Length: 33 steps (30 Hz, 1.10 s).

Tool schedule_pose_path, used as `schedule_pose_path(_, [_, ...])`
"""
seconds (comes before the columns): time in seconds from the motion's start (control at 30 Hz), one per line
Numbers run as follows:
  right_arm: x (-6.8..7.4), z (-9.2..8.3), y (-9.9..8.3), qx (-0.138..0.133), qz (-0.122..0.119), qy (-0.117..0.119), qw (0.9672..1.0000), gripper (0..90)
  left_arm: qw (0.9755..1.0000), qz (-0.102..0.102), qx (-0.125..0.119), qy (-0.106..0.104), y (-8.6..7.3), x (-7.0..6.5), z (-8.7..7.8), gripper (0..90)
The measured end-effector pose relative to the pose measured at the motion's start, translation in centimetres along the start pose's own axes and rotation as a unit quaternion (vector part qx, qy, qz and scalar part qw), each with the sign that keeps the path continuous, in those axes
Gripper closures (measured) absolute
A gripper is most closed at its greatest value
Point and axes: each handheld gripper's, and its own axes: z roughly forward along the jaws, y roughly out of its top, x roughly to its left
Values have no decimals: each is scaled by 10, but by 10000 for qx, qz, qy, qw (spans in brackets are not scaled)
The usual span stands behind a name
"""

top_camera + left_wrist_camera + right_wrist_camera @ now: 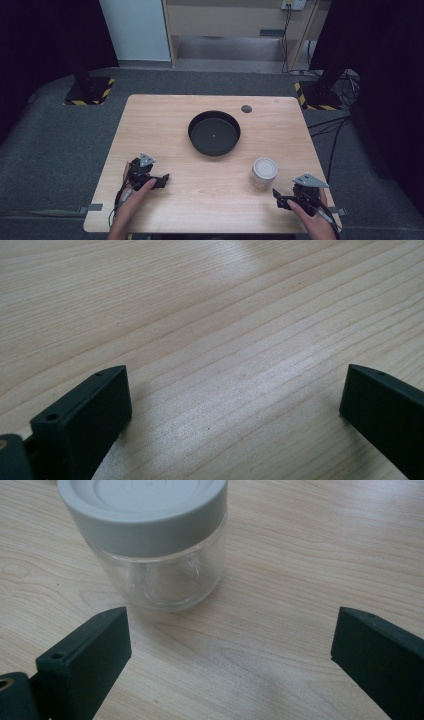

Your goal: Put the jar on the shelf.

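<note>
High view: clear jar (263, 172) with grey lid upright on counter (165, 120), near right hand-held gripper (283, 199), black bowl (214, 132) mid-counter, left hand-held gripper (161, 181) well apart, left gripper view: jaws released over bare wood, right gripper view: jaws released, jar (150, 540) just ahead, untouched.

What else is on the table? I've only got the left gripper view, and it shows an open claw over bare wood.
Observer: A clear glass jar with a grey lid stands upright near the right front of the table.
Operator: Is the right claw on it?
Observer: No. The right claw is open, and the jar stands just beyond its jaws, untouched.
Operator: Anything else out there?
Observer: A round black dish, apparently empty, sits mid-table, farther back than the jar.
</note>
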Motion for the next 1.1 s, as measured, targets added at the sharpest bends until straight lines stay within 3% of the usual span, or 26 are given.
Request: schedule_pose_path(1.1, [13, 3, 12, -31, -148, 170, 9997, 27, 10000, -1, -2, -1, 0, 0, 0, 0])
